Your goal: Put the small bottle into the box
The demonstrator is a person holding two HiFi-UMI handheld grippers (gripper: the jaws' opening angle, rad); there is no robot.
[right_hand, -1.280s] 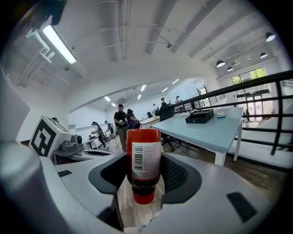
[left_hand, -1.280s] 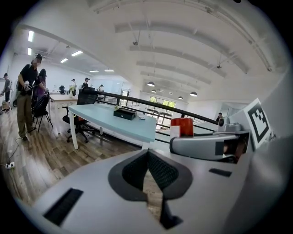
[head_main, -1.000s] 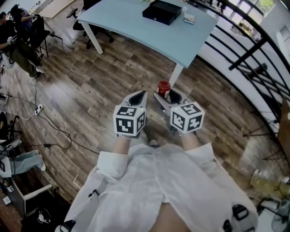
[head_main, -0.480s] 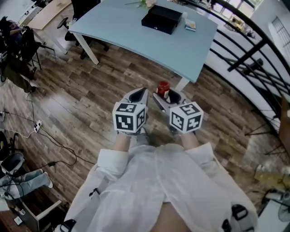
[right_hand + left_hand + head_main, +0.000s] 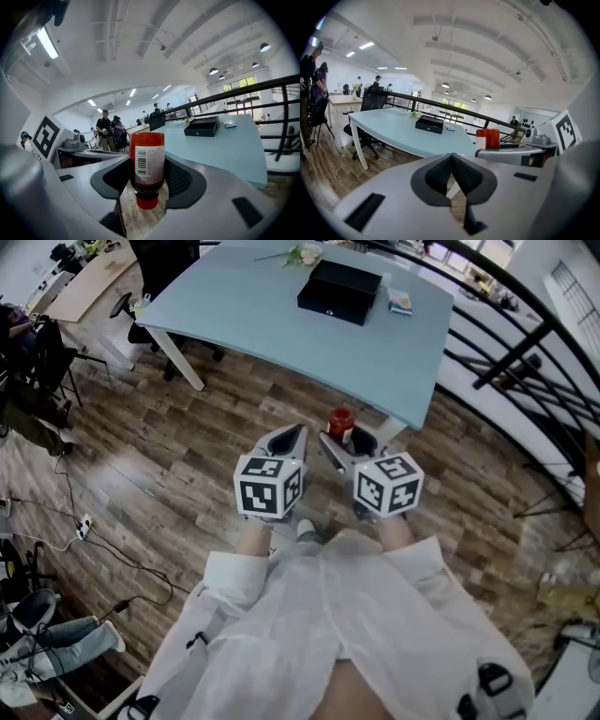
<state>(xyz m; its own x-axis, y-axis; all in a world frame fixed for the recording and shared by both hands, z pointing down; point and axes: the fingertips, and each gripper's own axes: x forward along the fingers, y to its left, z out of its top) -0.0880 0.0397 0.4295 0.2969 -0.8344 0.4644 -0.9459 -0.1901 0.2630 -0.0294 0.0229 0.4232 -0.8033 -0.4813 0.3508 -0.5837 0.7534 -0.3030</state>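
Note:
A small red bottle (image 5: 147, 168) with a white barcode label hangs cap-down between the jaws of my right gripper (image 5: 147, 180), which is shut on it. From the head view the same bottle (image 5: 340, 424) shows its red end just above my right gripper (image 5: 349, 442). My left gripper (image 5: 284, 440) is beside it at the left, shut with nothing held; in the left gripper view its pads (image 5: 451, 174) meet. The black box (image 5: 339, 291) lies on the pale blue table (image 5: 281, 324) ahead; the box (image 5: 430, 124) also shows in the left gripper view and in the right gripper view (image 5: 201, 126).
I stand on a wooden floor (image 5: 169, 456) in front of the table. A black railing (image 5: 525, 343) runs along the right. An office chair (image 5: 159, 263) stands at the table's left end. A small packet (image 5: 400, 304) lies right of the box. People stand at desks far left.
The table and the box have come closer and more central in the head view. Both grippers hold the same pose, the bottle still in the right one.

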